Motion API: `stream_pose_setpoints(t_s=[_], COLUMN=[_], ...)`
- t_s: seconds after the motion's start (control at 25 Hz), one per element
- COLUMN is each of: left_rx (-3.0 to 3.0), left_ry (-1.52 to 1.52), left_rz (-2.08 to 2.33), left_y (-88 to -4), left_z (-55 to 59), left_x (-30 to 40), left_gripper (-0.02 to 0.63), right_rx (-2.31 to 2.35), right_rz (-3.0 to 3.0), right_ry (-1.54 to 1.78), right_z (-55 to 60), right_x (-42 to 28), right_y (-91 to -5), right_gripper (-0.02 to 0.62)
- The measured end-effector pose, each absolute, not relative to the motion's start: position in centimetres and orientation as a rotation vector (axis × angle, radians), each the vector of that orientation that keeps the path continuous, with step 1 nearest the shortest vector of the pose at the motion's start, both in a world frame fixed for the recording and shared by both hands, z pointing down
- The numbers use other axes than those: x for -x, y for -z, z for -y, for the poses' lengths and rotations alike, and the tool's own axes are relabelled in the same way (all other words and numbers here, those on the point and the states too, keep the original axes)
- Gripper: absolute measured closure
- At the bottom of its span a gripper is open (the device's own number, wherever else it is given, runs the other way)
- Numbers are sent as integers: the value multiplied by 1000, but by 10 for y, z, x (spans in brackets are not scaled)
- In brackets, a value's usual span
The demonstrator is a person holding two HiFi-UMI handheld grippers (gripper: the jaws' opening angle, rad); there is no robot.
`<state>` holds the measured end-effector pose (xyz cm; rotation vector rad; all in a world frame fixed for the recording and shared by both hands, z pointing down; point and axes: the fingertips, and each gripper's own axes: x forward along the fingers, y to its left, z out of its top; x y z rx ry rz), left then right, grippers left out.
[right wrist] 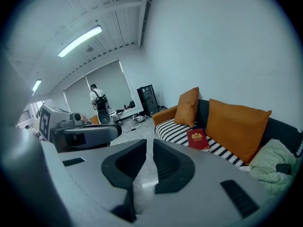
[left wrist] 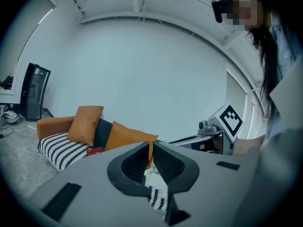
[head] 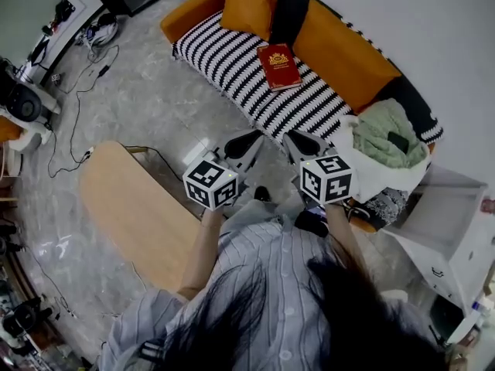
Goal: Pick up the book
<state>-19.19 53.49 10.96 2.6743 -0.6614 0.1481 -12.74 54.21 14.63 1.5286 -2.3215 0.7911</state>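
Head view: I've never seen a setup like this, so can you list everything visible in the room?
book: one, red, lying flat on the sofa seat
sofa: one, orange with a black-and-white striped seat, top of the view
cushions: two, orange, against the sofa back
blanket: one, green, bunched at the sofa's right end
table: one, light wood, left of the person
cables: several, dark, on the grey floor at upper left
cabinet: one, white, right edge
shirt: one, grey striped, on the person at the bottom
left claw: one, dark grey with a black-and-white cube, shut and empty
right claw: one, same look, shut and empty
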Motion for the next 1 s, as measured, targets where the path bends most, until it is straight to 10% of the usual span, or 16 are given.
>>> stream_pose_setpoints(t_s=[1.0], left_rx=[-2583], left_ry=[-190], left_rz=[705], left_y=[-147], left_z=[-464], left_x=[178], left_gripper=[591], right_rx=[-1501], right_rz=[2263], right_ry=[-871], right_z=[-466], right_x=[96], right_y=[-180], right_gripper=[541])
